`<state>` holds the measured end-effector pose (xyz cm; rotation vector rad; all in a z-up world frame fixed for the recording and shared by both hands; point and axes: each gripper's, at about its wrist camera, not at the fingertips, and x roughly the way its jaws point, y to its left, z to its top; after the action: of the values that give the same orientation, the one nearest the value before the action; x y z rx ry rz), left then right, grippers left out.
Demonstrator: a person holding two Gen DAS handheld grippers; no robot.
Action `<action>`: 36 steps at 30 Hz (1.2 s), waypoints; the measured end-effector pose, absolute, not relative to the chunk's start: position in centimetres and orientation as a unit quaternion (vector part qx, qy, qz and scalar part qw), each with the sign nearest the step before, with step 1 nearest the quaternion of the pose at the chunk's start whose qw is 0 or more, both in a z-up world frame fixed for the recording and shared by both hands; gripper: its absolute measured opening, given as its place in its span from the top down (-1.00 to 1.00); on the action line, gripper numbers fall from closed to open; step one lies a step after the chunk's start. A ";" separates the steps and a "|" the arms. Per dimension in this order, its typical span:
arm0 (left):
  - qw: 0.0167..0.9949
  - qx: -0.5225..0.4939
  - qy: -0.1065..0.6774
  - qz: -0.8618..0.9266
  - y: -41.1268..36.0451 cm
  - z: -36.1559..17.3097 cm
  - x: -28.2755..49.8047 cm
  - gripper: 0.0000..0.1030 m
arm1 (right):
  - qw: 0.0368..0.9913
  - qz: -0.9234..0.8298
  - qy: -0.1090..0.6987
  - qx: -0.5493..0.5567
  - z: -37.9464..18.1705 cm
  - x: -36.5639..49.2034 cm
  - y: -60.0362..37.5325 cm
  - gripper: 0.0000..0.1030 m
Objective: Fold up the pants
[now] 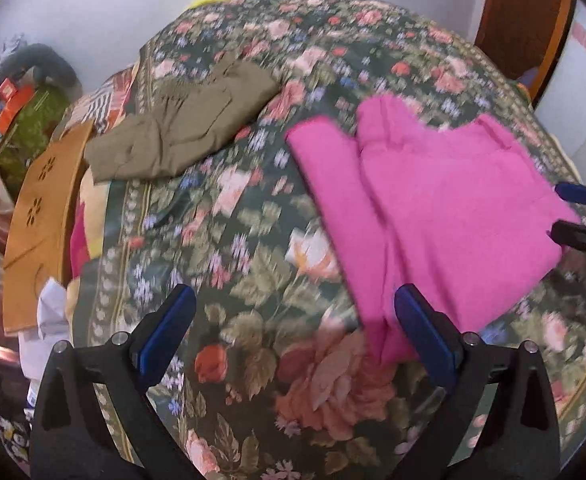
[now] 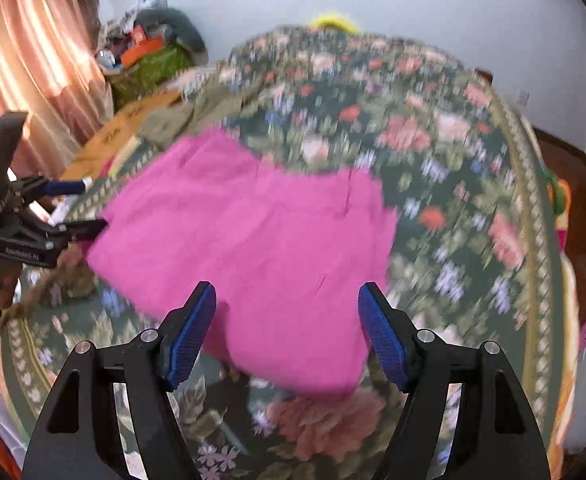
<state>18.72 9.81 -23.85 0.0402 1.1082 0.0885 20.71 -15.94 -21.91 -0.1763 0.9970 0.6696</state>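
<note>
Pink pants [image 1: 433, 200] lie on a floral bedspread [image 1: 233, 240], partly folded, just ahead and to the right of the left hand-held gripper [image 1: 295, 328], whose blue pads stand wide apart and empty. Its right pad overlaps the garment's near corner in the picture; whether they touch cannot be told. One narrow leg panel shows beside a broader doubled panel. Far ahead and to the left, an olive garment [image 1: 181, 128] sits already folded near the bed's edge. The right hand-held gripper [image 1: 573, 212] pokes in at the pants' right side, jaws parted.

From the right wrist, the pink pants [image 2: 245, 240] spread directly ahead of the right hand-held gripper [image 2: 287, 332], the nearest fold lying between its wide, empty jaws. The left hand-held gripper [image 2: 85, 206] hovers at the garment's left edge, also open. Motion blur softens the bedspread [image 2: 453, 200].

Judged from this, a first fold appears made; the bundle looks loose and uneven, so further folding and squaring seem left.
</note>
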 end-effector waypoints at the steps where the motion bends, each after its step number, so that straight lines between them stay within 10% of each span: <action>1: 0.851 0.007 0.523 0.039 10.1 -23.9 18.3 -0.98 | 0.817 0.312 0.477 -0.082 -22.6 20.6 -15.9 -0.37; 28: 0.846 -0.081 0.526 -0.043 9.7 -23.0 23.5 -0.97 | 0.819 0.273 0.504 -0.014 -23.1 23.1 -20.0 -0.36; 36: 0.831 -0.098 0.543 -0.076 8.8 -25.3 25.8 -0.49 | 0.811 0.290 0.508 0.010 -24.8 25.2 -19.2 -0.32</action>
<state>25.78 8.85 -25.25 -0.2083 1.1511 -0.1609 25.23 -19.21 -24.77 0.0224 1.0844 0.6189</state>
